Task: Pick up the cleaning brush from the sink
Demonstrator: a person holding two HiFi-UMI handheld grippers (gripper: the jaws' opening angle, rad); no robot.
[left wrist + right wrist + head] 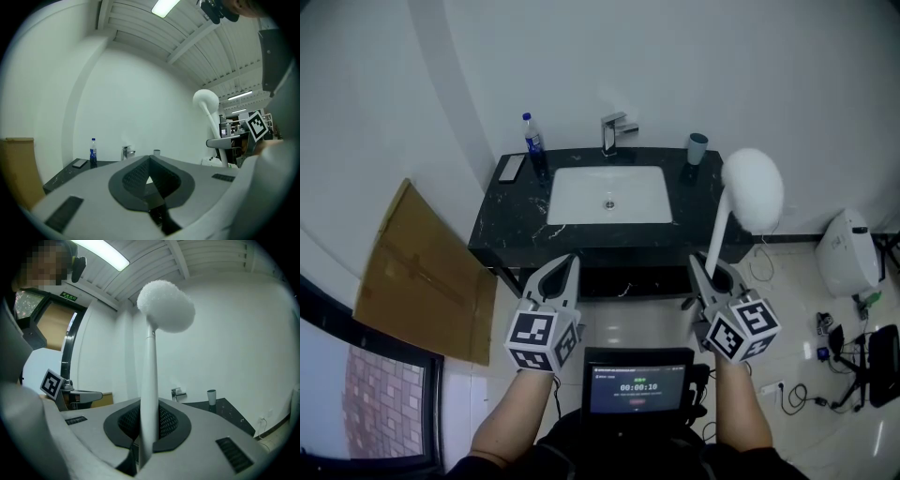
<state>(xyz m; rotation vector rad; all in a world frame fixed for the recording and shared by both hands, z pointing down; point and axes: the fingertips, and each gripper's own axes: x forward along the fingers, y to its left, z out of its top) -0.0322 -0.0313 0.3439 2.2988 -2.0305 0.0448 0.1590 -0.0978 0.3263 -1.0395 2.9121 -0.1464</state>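
The cleaning brush [751, 187] has a round white fluffy head and a long white handle [149, 394]. My right gripper [709, 269] is shut on the lower handle and holds the brush upright, in front of the counter's right end. The brush head [166, 305] stands high above the jaws in the right gripper view. My left gripper [565, 267] is shut with nothing in it, level and in front of the counter's left half. The white sink [608, 194] is set in a black marble counter [514, 220]. From the left gripper view the brush [206, 101] shows at the right.
A chrome tap [616, 132] stands behind the basin, with a blue-capped bottle [533, 139] and a dark phone [511, 168] at the left and a grey cup [697, 148] at the right. A cardboard sheet [420, 272] leans at the left. A white appliance [846, 251] and cables lie on the floor.
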